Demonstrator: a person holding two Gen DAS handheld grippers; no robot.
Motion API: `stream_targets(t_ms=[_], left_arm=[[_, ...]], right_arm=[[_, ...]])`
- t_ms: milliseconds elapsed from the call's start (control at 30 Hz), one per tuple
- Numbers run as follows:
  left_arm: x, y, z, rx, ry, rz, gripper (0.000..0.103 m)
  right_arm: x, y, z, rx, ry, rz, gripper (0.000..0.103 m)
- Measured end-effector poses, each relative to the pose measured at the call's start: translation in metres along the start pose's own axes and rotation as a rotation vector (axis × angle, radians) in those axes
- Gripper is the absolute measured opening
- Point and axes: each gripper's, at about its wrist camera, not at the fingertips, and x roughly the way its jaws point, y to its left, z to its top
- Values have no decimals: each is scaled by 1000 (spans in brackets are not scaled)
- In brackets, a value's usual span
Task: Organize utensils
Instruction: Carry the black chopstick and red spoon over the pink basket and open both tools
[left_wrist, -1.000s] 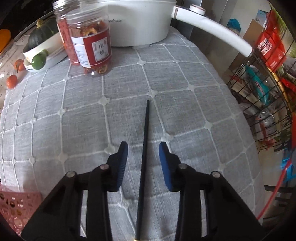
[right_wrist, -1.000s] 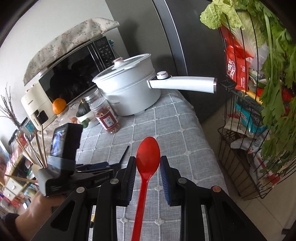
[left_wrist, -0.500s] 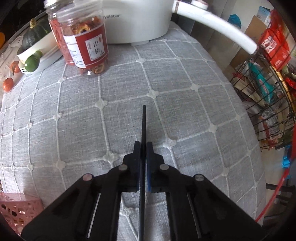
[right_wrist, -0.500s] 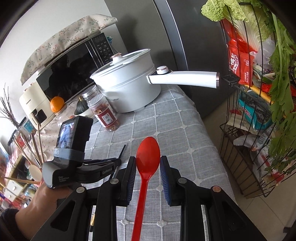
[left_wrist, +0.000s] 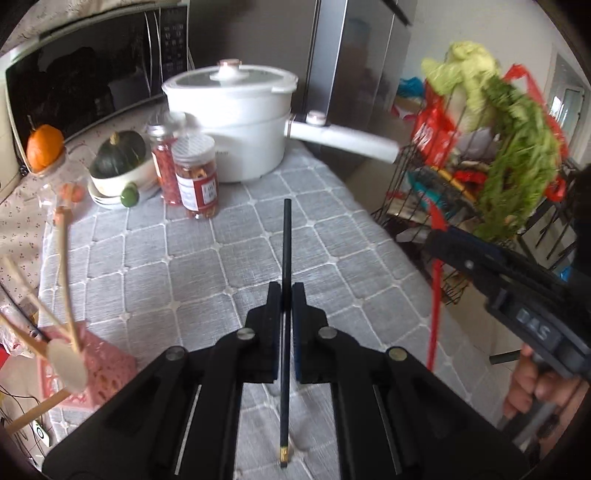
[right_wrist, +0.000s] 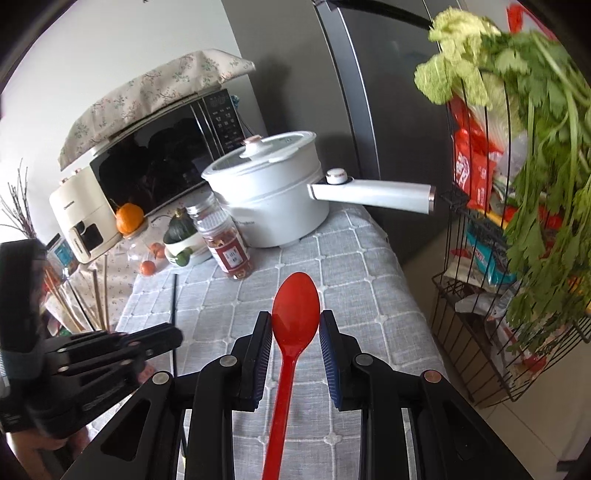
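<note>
Gripping a thin black chopstick (left_wrist: 286, 258), our left gripper (left_wrist: 285, 291) has its two pads pressed flat against the stick, no gap showing on either side. The chopstick runs straight forward between them, its far tip out over the grey quilted tablecloth (left_wrist: 207, 266) and its near end, with a small gold band, hanging back between the gripper's arms. It looks lifted clear of the cloth, though the fisheye makes that hard to judge.

Our right gripper (right_wrist: 295, 325) clasps a red plastic spoon (right_wrist: 295, 317), the blue pads touching the two edges of the bowl, so the jaws stand partly apart around it. The handle trails back towards us, bowl pointing forward over the same cloth. In the left wrist view this gripper shows at the right edge with a hand (left_wrist: 532, 384) under it and the red handle hanging below.

Beyond the tips, two clear jars (left_wrist: 195, 177) with red contents stand side by side, just in front of a white electric pot (left_wrist: 236, 122) whose long handle reaches right. Left of the jars a bowl (left_wrist: 110, 182) carries a dark green squash, and an orange (left_wrist: 44, 149) sits farther left before a microwave (right_wrist: 162, 158). At the near left corner a pink perforated holder (left_wrist: 99, 373) holds wooden utensils. To the right of the table, a black wire rack (right_wrist: 480, 332) carries packets and leafy greens.
</note>
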Motion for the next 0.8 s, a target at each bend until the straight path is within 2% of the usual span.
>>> stream_targets(t_ms=[300, 533, 633, 800], left_arm=[[-74, 13, -19, -10, -135, -55, 6], [-137, 38, -19, -61, -297, -93, 6], [-164, 54, -15, -97, -383, -89, 6], [-193, 83, -9, -158, -485, -36, 6]], right_arm=[[-33, 32, 5, -32, -91, 23, 26], [-51, 58, 10, -75, -157, 48, 26], [-52, 67, 13, -81, -171, 65, 26], [-47, 86, 15, -99, -175, 91, 26]])
